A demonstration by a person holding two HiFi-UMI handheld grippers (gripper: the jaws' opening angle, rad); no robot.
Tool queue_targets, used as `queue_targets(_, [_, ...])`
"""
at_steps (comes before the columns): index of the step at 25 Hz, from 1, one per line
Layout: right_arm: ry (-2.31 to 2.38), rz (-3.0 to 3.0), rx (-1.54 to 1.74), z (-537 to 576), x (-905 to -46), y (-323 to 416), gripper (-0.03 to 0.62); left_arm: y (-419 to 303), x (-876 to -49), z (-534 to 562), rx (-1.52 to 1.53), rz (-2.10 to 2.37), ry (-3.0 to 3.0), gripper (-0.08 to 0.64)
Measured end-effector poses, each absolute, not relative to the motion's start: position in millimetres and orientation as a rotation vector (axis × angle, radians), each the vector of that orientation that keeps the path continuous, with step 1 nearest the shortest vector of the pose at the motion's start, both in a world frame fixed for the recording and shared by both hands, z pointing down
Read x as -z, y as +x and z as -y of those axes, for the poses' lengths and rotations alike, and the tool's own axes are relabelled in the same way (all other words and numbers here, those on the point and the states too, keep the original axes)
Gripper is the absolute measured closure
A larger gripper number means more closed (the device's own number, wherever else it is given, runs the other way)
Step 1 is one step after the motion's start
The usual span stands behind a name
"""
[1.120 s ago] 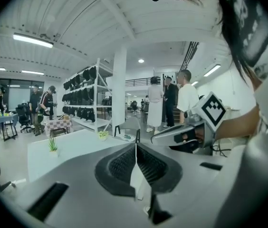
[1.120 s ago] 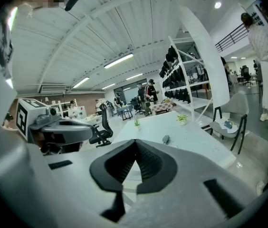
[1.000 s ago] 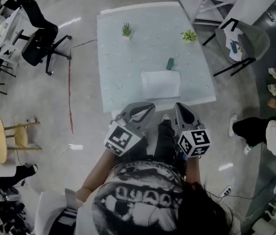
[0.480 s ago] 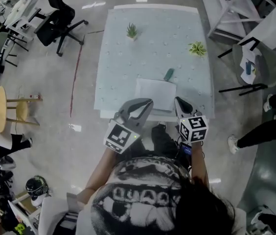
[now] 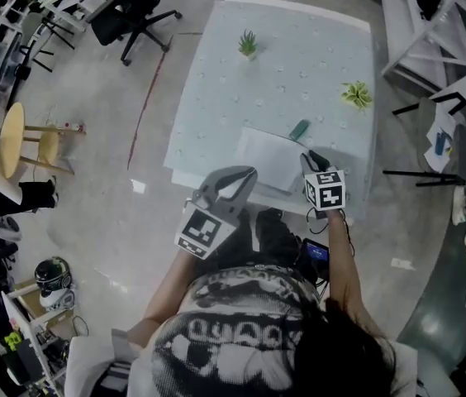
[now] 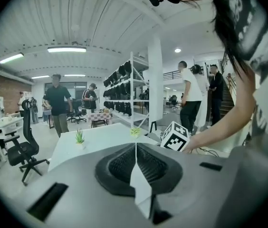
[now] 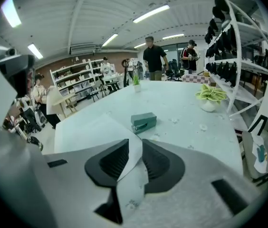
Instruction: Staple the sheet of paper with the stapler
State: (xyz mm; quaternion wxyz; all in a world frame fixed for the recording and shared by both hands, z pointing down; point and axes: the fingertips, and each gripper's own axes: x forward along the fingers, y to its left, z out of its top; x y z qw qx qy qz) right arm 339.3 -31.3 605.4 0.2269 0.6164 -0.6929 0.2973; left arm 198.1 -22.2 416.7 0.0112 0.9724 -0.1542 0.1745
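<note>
The sheet of paper (image 5: 266,155) lies flat on the pale desk (image 5: 216,98), near the front edge. That is the side close to the person, so I think it was put there to be easy to reach. The green stapler (image 5: 299,129) sits just past the far right corner of the paper. I cannot tell if it touches the paper. It looks close so that it only needs a short trip to that corner. 2 small plants (image 5: 249,44) stand far back on the desk, well out of the way.

The right gripper (image 5: 310,157) is over the near right part of the paper and tips down toward it. Its fingers are apart and opening. In the right gripper view (image 7: 135,144), a bit of the paper (image 7: 91,127) shows in the gap between them, but the fingers do not press on it. The stapler (image 7: 143,121) is straight ahead of them, a little farther on. I think this gripper is getting ready to go for the stapler or the paper.

The left gripper (image 5: 248,174) hangs at the front edge of the desk, near the paper's left side. Its fingers are together with nothing in them (image 6: 135,148). It looks like it is waiting.
</note>
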Motion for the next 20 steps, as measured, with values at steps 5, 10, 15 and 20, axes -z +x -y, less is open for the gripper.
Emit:
queue_targets(5, [1.613,1.815,-0.837,40.4,-636.4,343.2,0.459,183.8,-421.0,32.4,-0.578,0.530,3.012,0.555])
queue_targets(10, [1.645,1.769,-0.818,39.5,-637.6,343.9,0.499,169.4,-422.7,50.6,-0.591,0.554,2.990,0.555])
queue_targets(15, [1.662,1.741,-0.813,37.1,-636.7,342.8,0.557,167.1,-420.7,61.8,-0.572,0.525,3.001,0.555])
queue_targets(20, [1.690,1.731,-0.814,35.1,-634.0,341.0,0.572,164.2,-425.6,62.0,-0.573,0.476,3.006,0.555])
